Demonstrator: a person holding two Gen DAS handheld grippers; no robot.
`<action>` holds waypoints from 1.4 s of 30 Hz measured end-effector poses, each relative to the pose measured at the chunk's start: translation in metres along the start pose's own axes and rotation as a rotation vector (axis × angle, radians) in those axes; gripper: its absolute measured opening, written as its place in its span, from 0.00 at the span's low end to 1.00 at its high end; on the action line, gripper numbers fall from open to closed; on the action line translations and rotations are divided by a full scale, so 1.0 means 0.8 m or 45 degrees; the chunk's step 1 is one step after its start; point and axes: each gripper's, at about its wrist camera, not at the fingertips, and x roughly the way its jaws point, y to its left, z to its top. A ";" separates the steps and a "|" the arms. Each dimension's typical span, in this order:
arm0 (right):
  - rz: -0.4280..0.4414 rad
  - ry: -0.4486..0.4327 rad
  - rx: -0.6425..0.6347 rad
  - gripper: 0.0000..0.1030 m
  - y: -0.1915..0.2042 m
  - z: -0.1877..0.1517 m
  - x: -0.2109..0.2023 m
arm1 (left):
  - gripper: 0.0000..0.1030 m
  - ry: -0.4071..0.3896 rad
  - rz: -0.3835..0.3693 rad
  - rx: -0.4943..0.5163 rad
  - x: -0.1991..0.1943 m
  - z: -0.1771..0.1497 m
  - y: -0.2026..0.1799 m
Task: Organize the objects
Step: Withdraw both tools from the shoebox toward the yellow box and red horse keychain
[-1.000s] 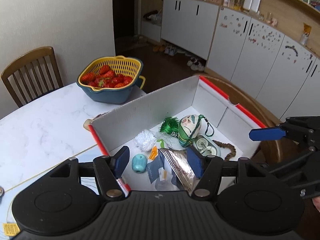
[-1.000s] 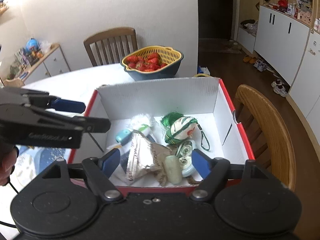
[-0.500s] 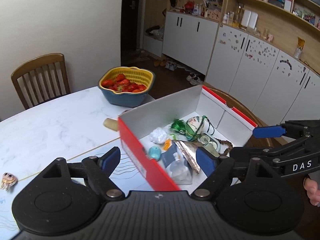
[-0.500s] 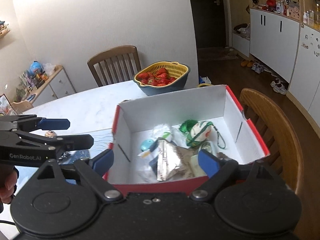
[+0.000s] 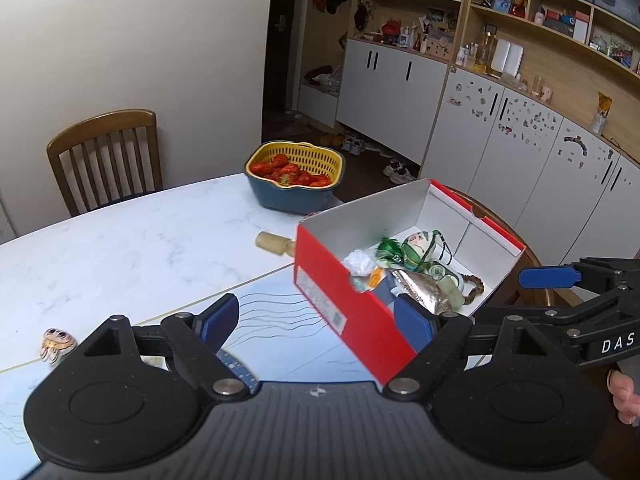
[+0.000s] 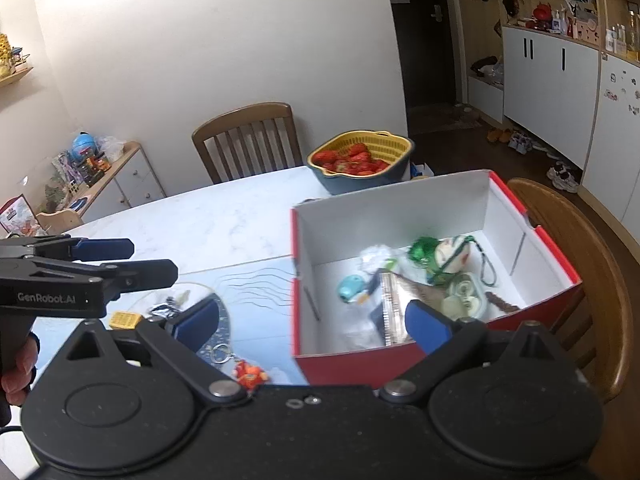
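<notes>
Both hand-held grippers have pulled back from the red box; the left hand-held gripper and right hand-held gripper hang spread and empty. The box sits at the tabletop's right edge, already filled, while trinkets wait near left.

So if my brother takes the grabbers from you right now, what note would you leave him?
Left hand-held gripper: open, holding nothing.
Right hand-held gripper: open, holding nothing.
The red box sits on the table's edge, already holding a foil packet, a teal toy, a green-tasselled charm and other bits.
Still loose on the table: the big-eyed toy, the orange keychain, the yellow piece and the beige thing behind the box.
Put those in next.
</notes>
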 end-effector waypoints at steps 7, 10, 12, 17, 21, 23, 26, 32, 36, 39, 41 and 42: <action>0.014 0.008 -0.016 0.96 0.043 -0.008 0.007 | 0.97 -0.018 0.009 -0.039 -0.021 -0.013 0.041; 0.006 0.009 -0.045 0.96 0.062 -0.013 0.013 | 0.99 -0.019 0.037 -0.054 -0.027 -0.019 0.061; 0.004 0.017 -0.062 0.96 0.072 -0.015 0.018 | 1.00 -0.027 0.053 -0.065 -0.031 -0.024 0.077; -0.004 0.032 -0.066 0.96 0.094 -0.021 0.033 | 1.00 -0.047 0.151 -0.062 -0.036 -0.043 0.111; 0.003 0.065 -0.076 0.96 0.111 -0.029 0.046 | 1.00 -0.008 0.182 -0.121 -0.035 -0.060 0.153; 0.003 0.080 -0.093 0.96 0.121 -0.035 0.053 | 1.00 -0.003 0.207 -0.146 -0.034 -0.069 0.173; -0.008 0.099 -0.097 0.96 0.131 -0.044 0.066 | 1.00 -0.010 0.265 -0.137 -0.029 -0.084 0.195; -0.070 0.152 -0.086 0.95 0.138 -0.068 0.100 | 1.00 0.027 0.297 -0.160 -0.006 -0.113 0.234; -0.130 0.182 -0.070 0.92 0.138 -0.084 0.122 | 1.00 0.066 0.304 -0.150 0.012 -0.133 0.245; -0.158 0.193 -0.049 0.91 0.135 -0.093 0.135 | 1.00 0.097 0.298 -0.149 0.025 -0.144 0.249; -0.182 0.192 -0.038 0.90 0.132 -0.100 0.143 | 1.00 0.111 0.292 -0.144 0.034 -0.149 0.249; -0.194 0.194 -0.030 0.90 0.130 -0.102 0.147 | 1.00 0.119 0.288 -0.139 0.038 -0.152 0.250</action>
